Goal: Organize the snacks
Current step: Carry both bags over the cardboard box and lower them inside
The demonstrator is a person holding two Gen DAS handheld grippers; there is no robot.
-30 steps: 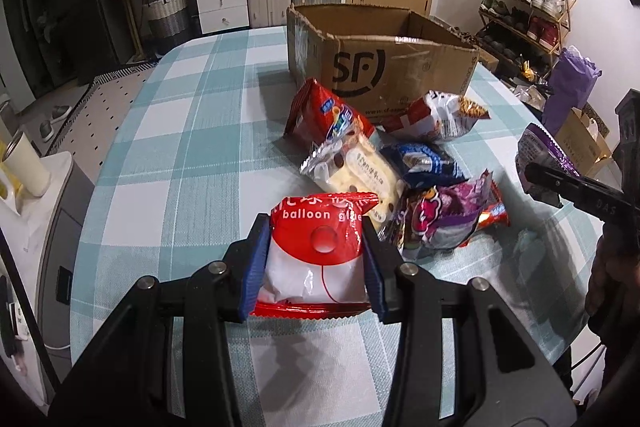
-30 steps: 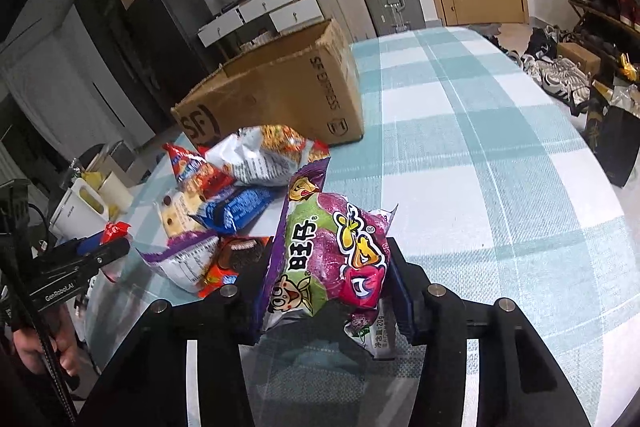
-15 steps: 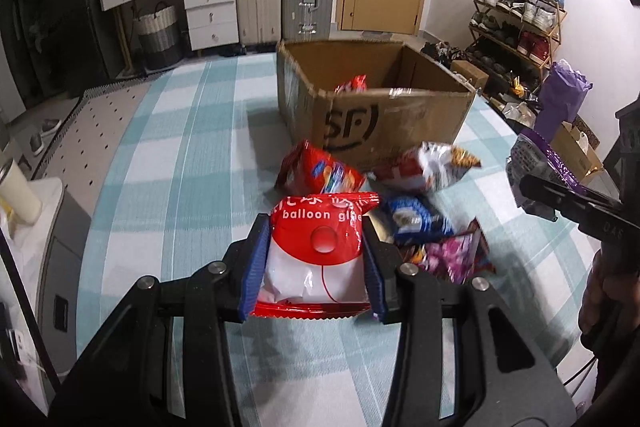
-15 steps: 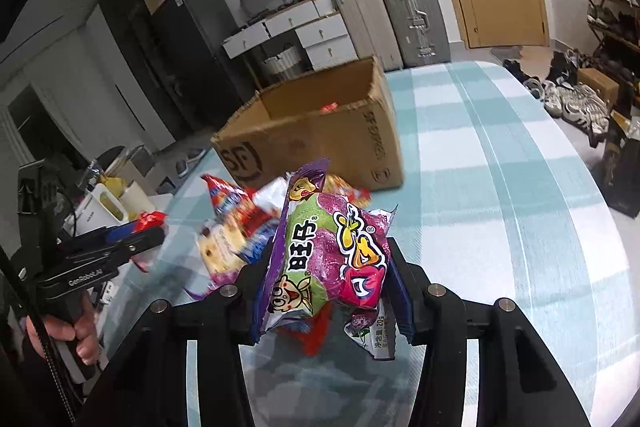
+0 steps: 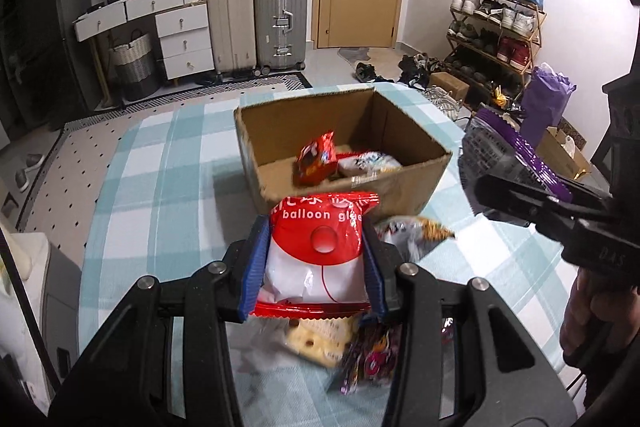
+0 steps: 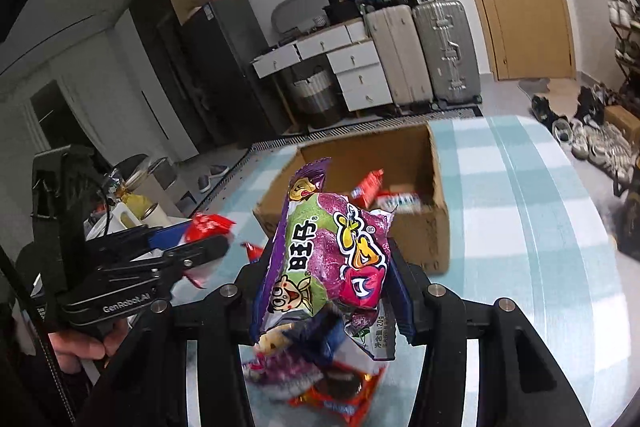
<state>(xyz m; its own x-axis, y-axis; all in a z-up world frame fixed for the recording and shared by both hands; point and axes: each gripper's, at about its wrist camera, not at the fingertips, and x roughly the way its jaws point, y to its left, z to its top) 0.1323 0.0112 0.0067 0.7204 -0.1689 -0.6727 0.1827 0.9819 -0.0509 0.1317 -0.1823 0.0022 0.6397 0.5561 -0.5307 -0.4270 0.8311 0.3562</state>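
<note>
My left gripper point(image 5: 316, 247) is shut on a red and white "balloon" snack bag point(image 5: 320, 251), held above the table in front of the cardboard box point(image 5: 400, 183). My right gripper point(image 6: 330, 275) is shut on a purple and green snack bag point(image 6: 324, 259), also lifted, with the cardboard box point(image 6: 432, 231) beyond it. The box is open on top and holds a red packet point(image 5: 316, 163) and a white one point(image 5: 368, 161). Several loose snack bags point(image 5: 360, 347) lie on the checked tablecloth under both grippers. Each gripper shows in the other's view, the right gripper point(image 5: 532, 187) and the left gripper point(image 6: 160, 259).
The teal checked table point(image 5: 160, 195) extends left of the box. Suitcases point(image 5: 256, 19), white drawers point(image 5: 176, 27) and a door stand at the back; a shoe rack point(image 5: 496, 27) is on the right. A person's hand point(image 6: 80, 343) grips the left tool.
Both grippers have risen and come closer to the box with their bags; the inside of the box now shows and the loose snacks have dropped to the bottom of each view.
</note>
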